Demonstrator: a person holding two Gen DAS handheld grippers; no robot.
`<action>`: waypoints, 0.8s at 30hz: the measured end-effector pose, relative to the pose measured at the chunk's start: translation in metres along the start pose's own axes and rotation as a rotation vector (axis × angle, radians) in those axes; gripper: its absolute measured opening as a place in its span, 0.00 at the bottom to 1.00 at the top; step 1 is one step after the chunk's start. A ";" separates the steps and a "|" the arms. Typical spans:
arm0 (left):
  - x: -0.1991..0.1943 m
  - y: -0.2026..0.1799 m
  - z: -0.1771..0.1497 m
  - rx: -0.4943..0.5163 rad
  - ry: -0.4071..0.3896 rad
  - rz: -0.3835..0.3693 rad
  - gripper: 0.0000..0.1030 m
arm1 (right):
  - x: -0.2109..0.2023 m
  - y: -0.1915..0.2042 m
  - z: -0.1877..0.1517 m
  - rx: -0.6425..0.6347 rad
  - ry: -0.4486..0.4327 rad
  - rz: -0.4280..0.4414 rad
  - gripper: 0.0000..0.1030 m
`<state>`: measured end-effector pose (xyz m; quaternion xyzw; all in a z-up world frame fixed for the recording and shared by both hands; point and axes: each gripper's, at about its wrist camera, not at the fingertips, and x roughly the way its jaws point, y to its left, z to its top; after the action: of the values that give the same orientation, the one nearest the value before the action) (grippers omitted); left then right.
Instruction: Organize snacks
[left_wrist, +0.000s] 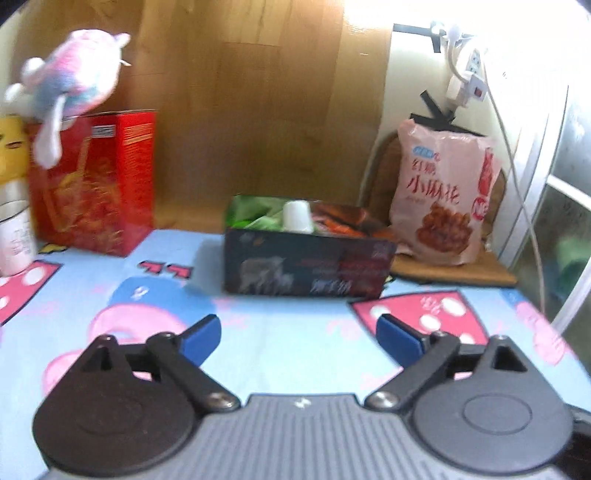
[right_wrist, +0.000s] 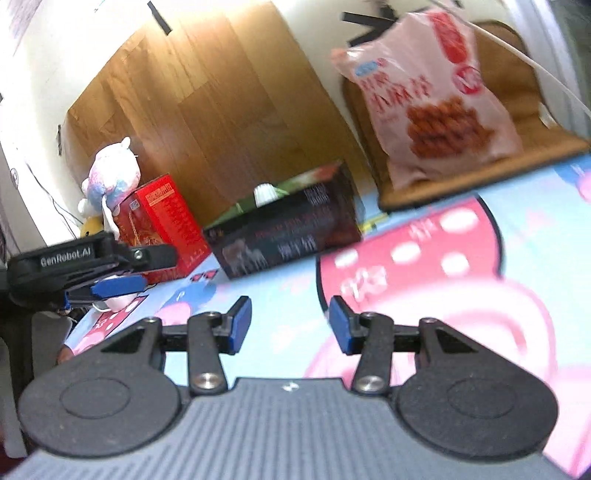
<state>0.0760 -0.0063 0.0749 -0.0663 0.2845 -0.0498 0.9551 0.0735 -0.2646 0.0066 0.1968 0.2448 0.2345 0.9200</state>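
Two empty claws, left claw (left_wrist: 298, 338) and right claw (right_wrist: 290, 325), agape.

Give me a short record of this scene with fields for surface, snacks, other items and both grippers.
surface: cartoon-print tablecloth
snacks: pink snack bag upright on a brown cushion; dark box with a white cup in its open top; red box
other items: plush toy on the red box; power strip on the wall
left gripper: open, empty
right gripper: open, empty

Cartoon-print tablecloth (left_wrist: 295, 325) under boxes (left_wrist: 308, 264), bag (left_wrist: 441, 199)
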 end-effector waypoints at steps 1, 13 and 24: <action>-0.005 0.000 -0.005 0.004 0.000 0.007 0.93 | -0.007 0.001 -0.005 0.011 -0.001 -0.005 0.48; -0.033 -0.008 -0.056 0.055 0.035 0.100 1.00 | -0.045 0.020 -0.040 0.048 0.009 0.008 0.50; -0.034 -0.017 -0.074 0.098 0.048 0.203 1.00 | -0.053 0.029 -0.051 0.023 -0.009 0.021 0.58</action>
<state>0.0059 -0.0264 0.0342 0.0108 0.3096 0.0318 0.9503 -0.0049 -0.2564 -0.0019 0.2110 0.2414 0.2406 0.9161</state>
